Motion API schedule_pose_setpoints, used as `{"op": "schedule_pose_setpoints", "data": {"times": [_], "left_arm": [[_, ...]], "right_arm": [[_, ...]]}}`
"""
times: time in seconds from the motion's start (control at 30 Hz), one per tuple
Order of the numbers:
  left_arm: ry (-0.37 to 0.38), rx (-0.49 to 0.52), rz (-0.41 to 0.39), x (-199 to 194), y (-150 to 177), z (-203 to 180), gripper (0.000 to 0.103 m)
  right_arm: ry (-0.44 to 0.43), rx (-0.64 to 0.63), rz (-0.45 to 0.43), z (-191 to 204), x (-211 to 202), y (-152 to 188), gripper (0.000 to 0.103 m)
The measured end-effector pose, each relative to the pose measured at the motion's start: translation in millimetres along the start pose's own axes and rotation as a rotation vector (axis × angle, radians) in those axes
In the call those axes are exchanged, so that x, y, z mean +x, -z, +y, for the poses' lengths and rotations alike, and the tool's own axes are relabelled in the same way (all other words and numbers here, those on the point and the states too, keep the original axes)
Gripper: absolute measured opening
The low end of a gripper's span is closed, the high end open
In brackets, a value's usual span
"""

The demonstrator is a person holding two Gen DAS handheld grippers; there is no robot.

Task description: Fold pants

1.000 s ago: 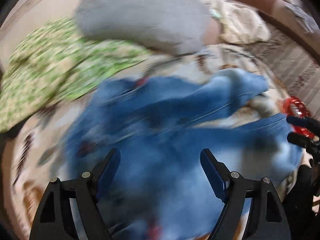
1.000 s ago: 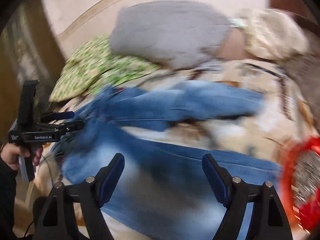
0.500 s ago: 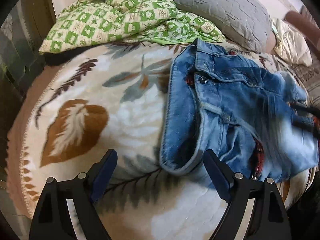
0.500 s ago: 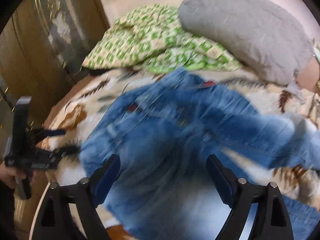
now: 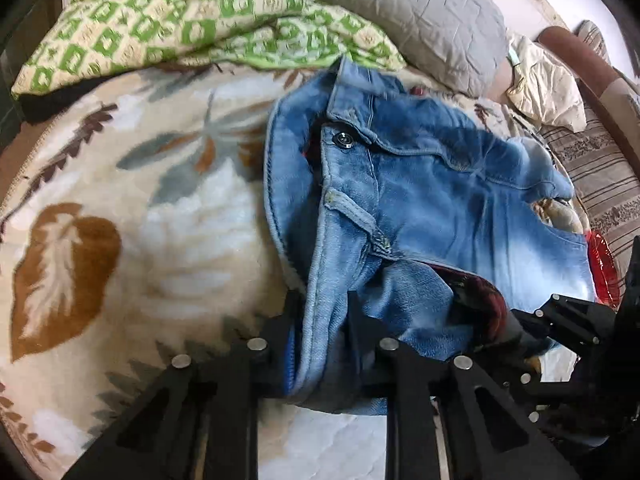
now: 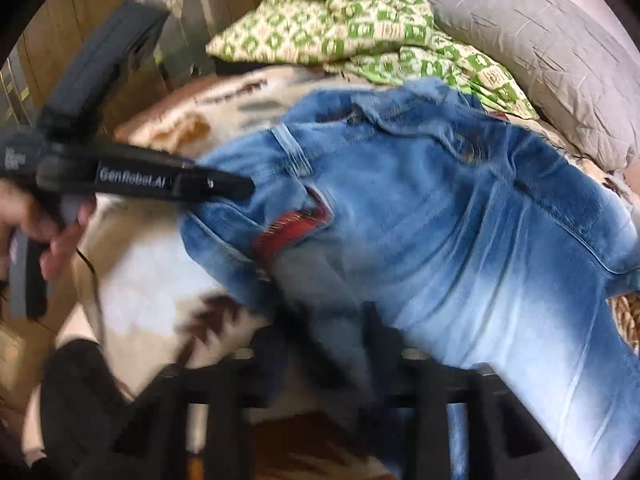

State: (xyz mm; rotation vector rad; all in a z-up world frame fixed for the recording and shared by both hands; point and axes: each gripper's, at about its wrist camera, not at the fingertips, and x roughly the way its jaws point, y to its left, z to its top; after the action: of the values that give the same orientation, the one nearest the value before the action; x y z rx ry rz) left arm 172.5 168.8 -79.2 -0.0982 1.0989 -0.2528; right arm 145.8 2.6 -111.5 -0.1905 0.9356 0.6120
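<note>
Jeans (image 5: 432, 200): lying crumpled on the leaf-print blanket (image 5: 132, 216) of the bed, waistband nearest the claws, button at top.
Left claw (image 5: 320, 320): just been closing, now clamped on the jeans' waistband edge.
Right claw (image 6: 328, 344): just been closing, blurred, pinched on denim beside the left claw.
Green patterned quilt (image 5: 192, 20): beyond the jeans.
Grey pillow (image 5: 408, 12): beyond the jeans, touching the quilt.
</note>
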Motion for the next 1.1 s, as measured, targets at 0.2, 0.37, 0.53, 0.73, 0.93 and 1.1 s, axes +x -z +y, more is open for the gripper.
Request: {"op": "schedule_pose_setpoints", "data": {"times": [0.2,0.37,0.53,0.73,0.93,1.1], "left_arm": [[0.006,-0.031,-0.062,-39,16,16,0.015],[-0.022,-0.008,-0.002,-30,38,20,0.031],[-0.070,-0.027,-0.070,-41,25,25,0.076],[-0.086,-0.017,-0.088,-40,-33,24,0.082],[-0.073,0.032,-0.068,-3,-100,2,0.082],[-0.065,0.032,-0.038,43,-158,-9,0.082]], "right_arm": [[-0.053,-0.089,-0.016,32,-13,3,0.030],[-0.057,-0.123,0.023,51,-13,18,0.034],[-0.027,-0.096,0.030,39,-22,22,0.081],[-0.007,-0.012,-0.086,-5,-66,-6,0.082],[0.111,0.051,-0.163,-71,-68,-48,0.082],[0.196,0.037,-0.142,-120,-42,-84,0.082]]}}
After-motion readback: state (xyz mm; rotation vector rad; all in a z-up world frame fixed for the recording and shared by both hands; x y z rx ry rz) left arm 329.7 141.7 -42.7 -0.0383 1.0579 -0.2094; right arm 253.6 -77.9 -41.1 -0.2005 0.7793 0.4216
